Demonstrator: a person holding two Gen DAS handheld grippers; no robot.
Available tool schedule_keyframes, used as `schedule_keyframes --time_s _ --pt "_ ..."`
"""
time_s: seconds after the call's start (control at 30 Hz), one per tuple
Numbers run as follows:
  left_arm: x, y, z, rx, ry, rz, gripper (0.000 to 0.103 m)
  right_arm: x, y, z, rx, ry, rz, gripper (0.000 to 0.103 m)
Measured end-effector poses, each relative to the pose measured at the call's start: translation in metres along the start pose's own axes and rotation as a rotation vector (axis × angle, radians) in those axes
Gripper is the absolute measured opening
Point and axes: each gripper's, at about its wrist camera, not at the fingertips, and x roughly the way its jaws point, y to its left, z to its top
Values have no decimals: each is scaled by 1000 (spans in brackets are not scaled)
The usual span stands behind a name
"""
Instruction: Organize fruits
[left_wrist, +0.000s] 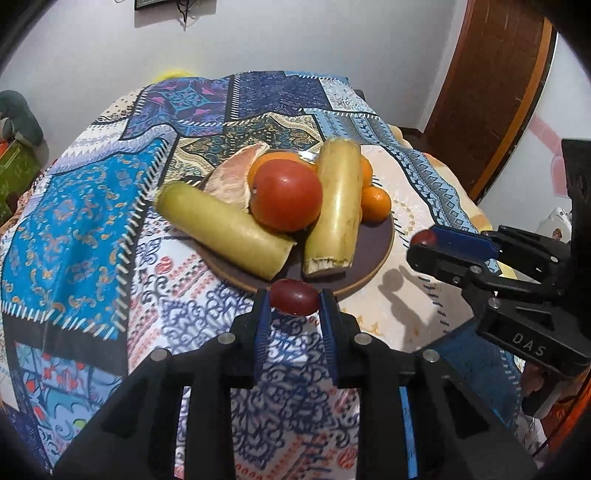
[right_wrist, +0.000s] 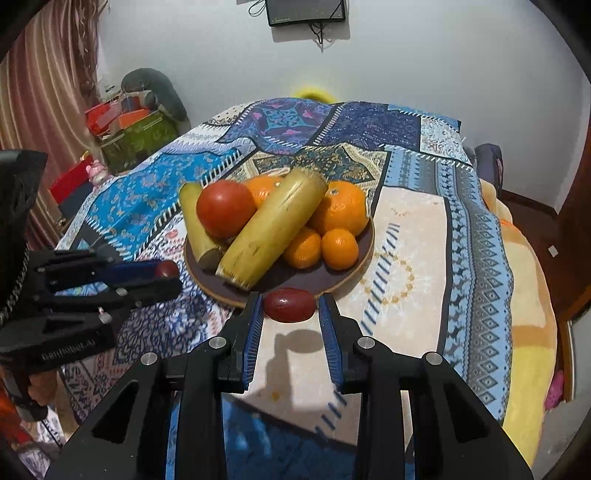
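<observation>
Left gripper (left_wrist: 294, 302) pinches one red jujube (left_wrist: 294, 297); right gripper (right_wrist: 289, 305) pinches another jujube (right_wrist: 289, 305), both near the dark plate (right_wrist: 295, 278) of fruit.

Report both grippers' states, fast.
Left gripper: shut on a small dark red fruit.
Right gripper: shut on another dark red fruit.

"DAS" on the right hand-held gripper (left_wrist: 424, 240); "GenRobot.AI" on the left hand-held gripper (right_wrist: 168, 271).
</observation>
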Motion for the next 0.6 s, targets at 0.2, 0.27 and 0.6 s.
schedule_keyframes --time_s 0.2,0.27,0.6 --pt "12 -2 5 -8 2 0 27 15 -4 7 9 11 2 28" --pt "14 -1 5 -18 7 1 27 20 -5 7 8 19 4 28" --pt "23 -1 5 -13 17 3 28 37 -3 8 9 47 9 29"
